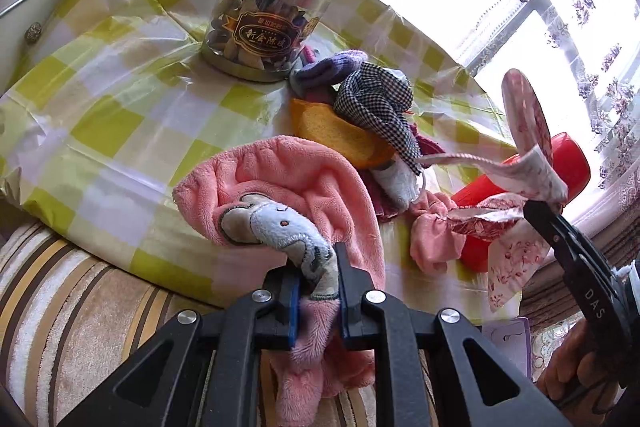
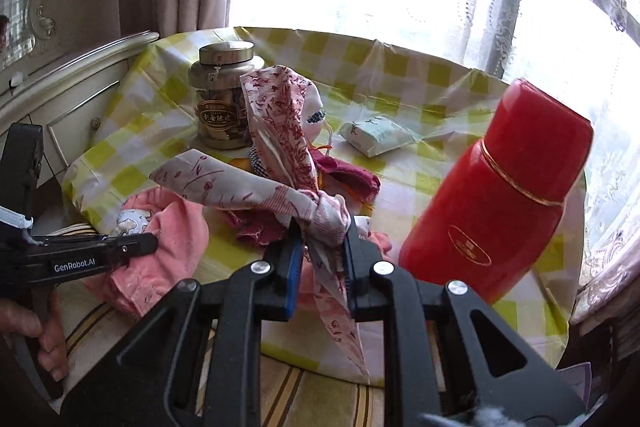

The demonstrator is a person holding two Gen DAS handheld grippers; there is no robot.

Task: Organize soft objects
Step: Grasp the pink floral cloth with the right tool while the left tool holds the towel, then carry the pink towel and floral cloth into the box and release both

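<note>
My left claw (image 1: pixel 316 279) is clamped on the pink plush towel (image 1: pixel 288 183) at the near surface (image 1: pixel 120 99) edge; my right claw (image 2: pixel 322 247) grips the floral cloth (image 2: pixel 280 163), lifted above the pile. Risk: the trailing cloth may snag the red flask (image 2: pixel 500 195) right of it. Legible writing: "GenRobot.AI", "DAS".

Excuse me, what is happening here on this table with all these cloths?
A person is sorting soft things with two hand-held grippers. The left gripper is shut on a pink plush towel at the table's near edge. The right gripper is shut on a white cloth with red print, lifted beside a red flask. More cloths lie piled near a jar.
</note>
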